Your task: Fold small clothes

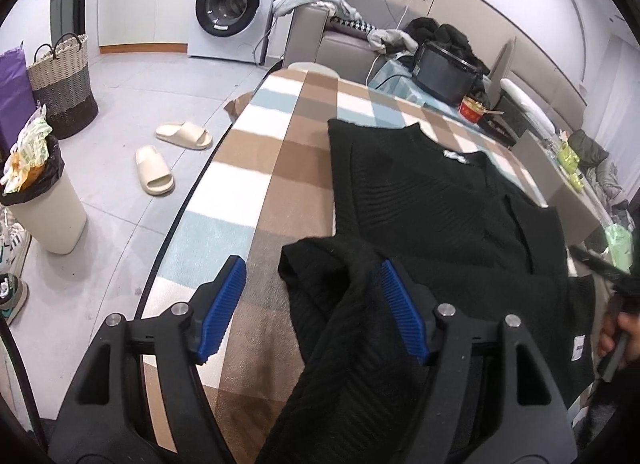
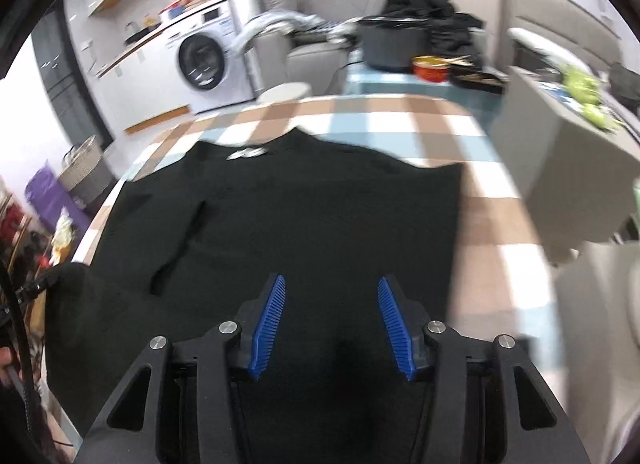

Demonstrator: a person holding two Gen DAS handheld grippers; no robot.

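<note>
A black knit top (image 1: 432, 204) lies flat on the checked blanket (image 1: 276, 168), neckline with a white label away from me. One sleeve (image 1: 340, 296) is folded up and drapes between the open jaws of my left gripper (image 1: 312, 268), over its right finger; the jaws are wide apart and do not pinch it. In the right wrist view the same top (image 2: 320, 216) fills the middle, blurred. My right gripper (image 2: 330, 284) is open and empty just above the top's near hem.
The blanket's left edge (image 1: 192, 200) drops to a tiled floor with slippers (image 1: 154, 176), a bin (image 1: 44, 208) and a basket (image 1: 64, 84). A washing machine (image 1: 232, 4) stands behind. A black pot (image 1: 444, 72), red bowl (image 1: 474, 108) and cluttered shelf (image 2: 568, 136) lie beyond the blanket.
</note>
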